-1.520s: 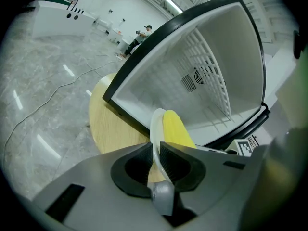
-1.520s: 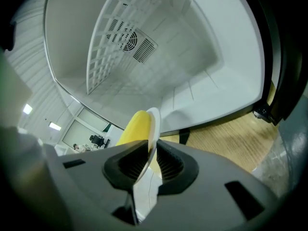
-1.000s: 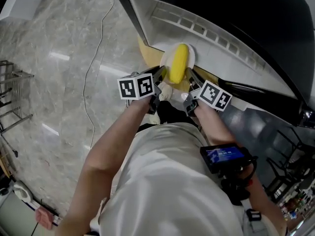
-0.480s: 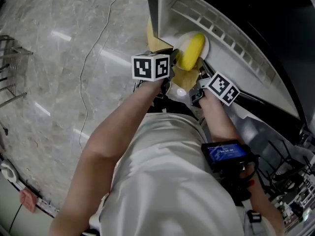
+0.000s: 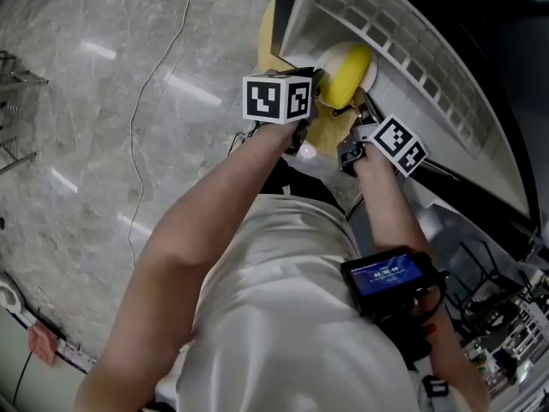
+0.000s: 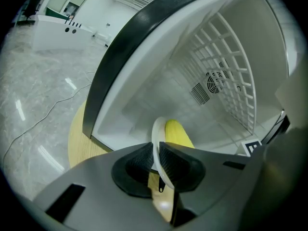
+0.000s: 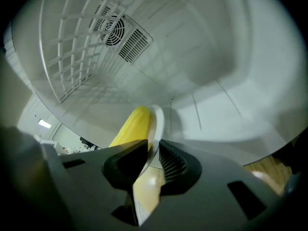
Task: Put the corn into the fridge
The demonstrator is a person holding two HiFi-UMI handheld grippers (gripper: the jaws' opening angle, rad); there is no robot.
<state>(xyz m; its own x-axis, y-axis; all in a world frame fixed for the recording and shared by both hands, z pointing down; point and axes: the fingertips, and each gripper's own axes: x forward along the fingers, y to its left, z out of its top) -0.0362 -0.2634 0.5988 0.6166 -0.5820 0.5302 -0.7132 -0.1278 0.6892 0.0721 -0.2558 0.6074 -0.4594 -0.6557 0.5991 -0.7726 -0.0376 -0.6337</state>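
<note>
A yellow corn cob lies on a small white plate, held inside the mouth of the open white fridge. My left gripper is shut on the plate's left rim, and my right gripper is shut on its right rim. In the left gripper view the plate stands edge-on between the pads, with the corn beyond it. From the right gripper view, the corn rests against the plate, which is clamped in my right gripper.
The fridge has a white wire rack and a fan vent on its back wall, and a dark door frame. A round wooden stand sits under the fridge. A cable crosses the marble floor.
Both grippers have carried the plate with the corn up and forward, from the fridge's threshold into its opening.
</note>
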